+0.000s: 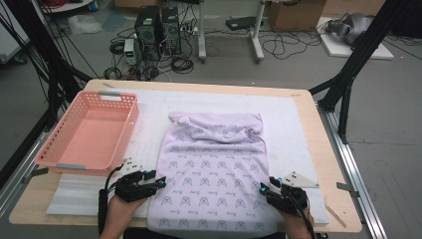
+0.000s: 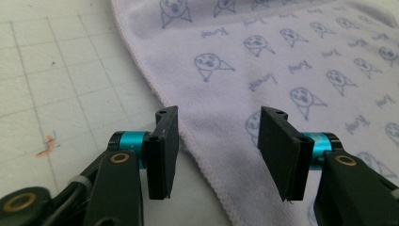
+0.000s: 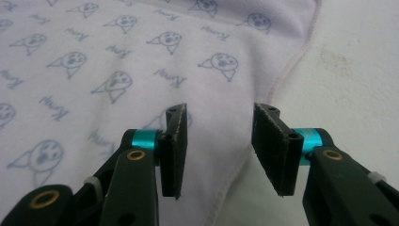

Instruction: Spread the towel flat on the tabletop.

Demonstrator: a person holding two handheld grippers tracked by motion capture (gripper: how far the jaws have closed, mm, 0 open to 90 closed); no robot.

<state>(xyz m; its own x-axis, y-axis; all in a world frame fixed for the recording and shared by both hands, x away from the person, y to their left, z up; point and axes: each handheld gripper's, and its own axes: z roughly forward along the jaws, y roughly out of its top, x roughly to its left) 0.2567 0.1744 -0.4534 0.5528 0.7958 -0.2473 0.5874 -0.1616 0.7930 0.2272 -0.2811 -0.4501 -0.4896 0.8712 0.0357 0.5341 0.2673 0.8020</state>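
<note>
On the white gridded mat (image 1: 298, 119) that covers the wooden table (image 1: 318, 149), a pale lilac towel printed with small blue cartoon faces and script words (image 1: 214, 169) lies spread flat in the middle, its far end rumpled into a soft fold and its near end reaching the table's front edge. At the towel's near left edge sits the left gripper (image 2: 214, 141), held in the person's left hand (image 1: 119, 209); its two black jaws stand about half open with nothing pinched, the hemmed edge of the cloth running on the mat between them. At the near right edge, the right gripper (image 3: 219, 146), in the right hand (image 1: 296, 221), likewise has its jaws parted to a middling gap, straddling the towel's stitched border without pressing on it. To the left of the towel, well apart from it, a salmon-pink plastic lattice basket (image 1: 127, 129) rests on the mat.
</note>
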